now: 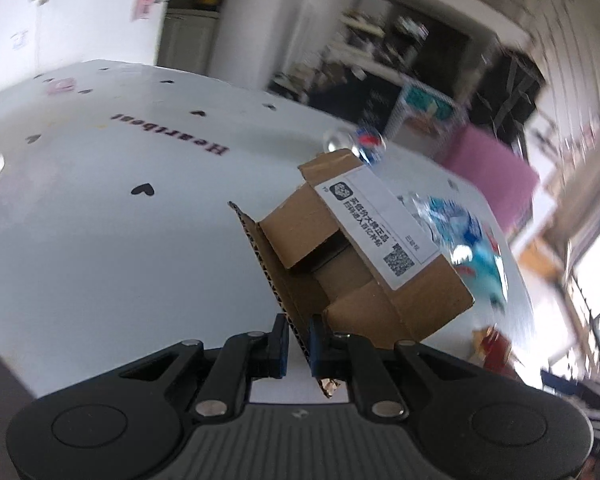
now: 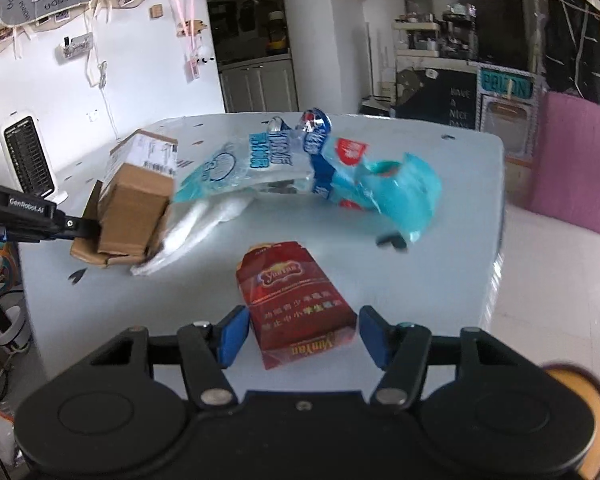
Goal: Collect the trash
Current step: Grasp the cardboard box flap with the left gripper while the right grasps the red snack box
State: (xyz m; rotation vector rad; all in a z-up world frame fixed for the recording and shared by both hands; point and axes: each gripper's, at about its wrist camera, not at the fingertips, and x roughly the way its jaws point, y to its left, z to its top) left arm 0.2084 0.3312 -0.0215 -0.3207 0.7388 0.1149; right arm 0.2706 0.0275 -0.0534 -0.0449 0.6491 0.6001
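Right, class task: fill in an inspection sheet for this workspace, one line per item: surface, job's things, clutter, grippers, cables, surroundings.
Surface: white table printed with black hearts.
Job's things: cardboard box, red carton, blue wrappers, white bag, crushed can.
Clutter: nothing seen.
Grippers: left gripper jaws shut on a box flap, box lifted; right gripper jaws astride the carton, pads apart from it.
Cables: nothing seen on the table.
Surroundings: heater, photo wall, shelves, pink block.
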